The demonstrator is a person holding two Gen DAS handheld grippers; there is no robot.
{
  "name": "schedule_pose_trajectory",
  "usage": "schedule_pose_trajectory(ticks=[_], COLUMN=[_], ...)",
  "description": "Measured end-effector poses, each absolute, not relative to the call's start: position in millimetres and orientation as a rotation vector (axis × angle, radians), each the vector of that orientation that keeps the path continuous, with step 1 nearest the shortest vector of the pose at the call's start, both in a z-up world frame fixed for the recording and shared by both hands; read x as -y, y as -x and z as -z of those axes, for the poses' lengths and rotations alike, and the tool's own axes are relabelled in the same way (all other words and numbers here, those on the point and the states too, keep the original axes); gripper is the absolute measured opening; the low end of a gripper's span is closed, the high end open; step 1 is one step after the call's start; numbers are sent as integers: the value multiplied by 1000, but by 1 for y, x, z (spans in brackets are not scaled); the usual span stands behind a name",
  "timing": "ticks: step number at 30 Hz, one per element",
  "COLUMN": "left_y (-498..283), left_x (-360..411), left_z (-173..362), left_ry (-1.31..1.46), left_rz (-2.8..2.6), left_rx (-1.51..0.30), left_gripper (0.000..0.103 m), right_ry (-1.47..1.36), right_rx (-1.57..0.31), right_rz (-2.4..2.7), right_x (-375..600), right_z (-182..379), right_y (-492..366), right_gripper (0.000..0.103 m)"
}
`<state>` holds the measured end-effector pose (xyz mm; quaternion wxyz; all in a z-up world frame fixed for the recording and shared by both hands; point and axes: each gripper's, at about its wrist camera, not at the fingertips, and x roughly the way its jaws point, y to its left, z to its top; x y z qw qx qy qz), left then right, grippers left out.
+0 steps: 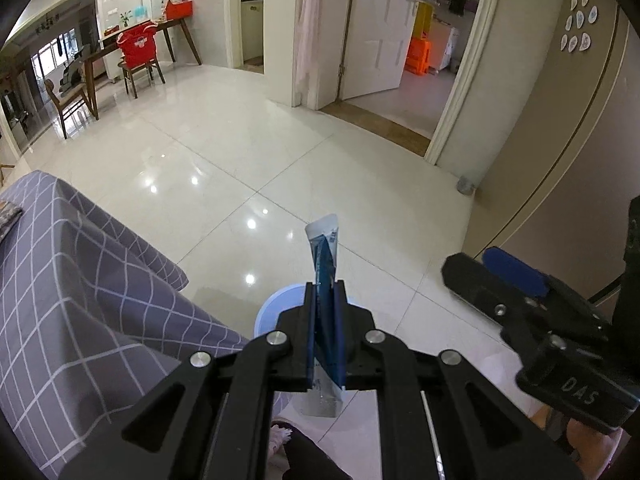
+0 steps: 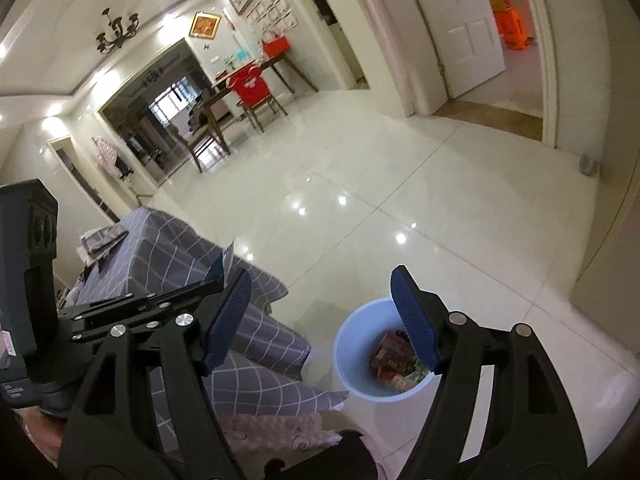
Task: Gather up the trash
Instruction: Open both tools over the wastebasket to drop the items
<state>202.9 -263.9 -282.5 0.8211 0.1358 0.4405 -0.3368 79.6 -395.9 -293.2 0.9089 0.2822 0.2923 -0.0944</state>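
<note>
Both tools are matte black plastic with angular, cut-out linkage arms joined by round silver screws. The left gripper (image 1: pixel 325 292) has narrow black fingers lined with dark blue pads, while the right gripper (image 2: pixel 320 320) carries ribbed dark blue pads (image 2: pixel 416 328) on its fingers. In the left wrist view, the right gripper's body bears pale embossed letters reading "DAS".

This is a lived-in home, an open living and dining room. Glossy white floor tiles (image 1: pixel 224 152) run to a wooden dining table (image 1: pixel 132 40) with chairs (image 1: pixel 140 64), one draped in red. A chandelier (image 2: pixel 117 32) hangs from the ceiling, framed pictures (image 2: pixel 205 24) hang on the wall, white panelled doors (image 1: pixel 376 28) open to other rooms, and a checked grey cloth (image 1: pixel 80 272) covers furniture nearby.
</note>
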Motion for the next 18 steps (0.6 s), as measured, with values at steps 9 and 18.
schedule_pose_trajectory(ticks=[9, 18], left_y=[-219, -225], left_x=[289, 291], left_z=[285, 287], left_ry=[-276, -267], left_rz=[741, 677], left_rx=[-966, -1003], left_gripper=[12, 68], right_ry=[-612, -622], right_rx=[-534, -547], right_rz=[248, 254], right_x=[411, 412], right_z=[291, 291], right_y=[-66, -68], right_gripper=[73, 73])
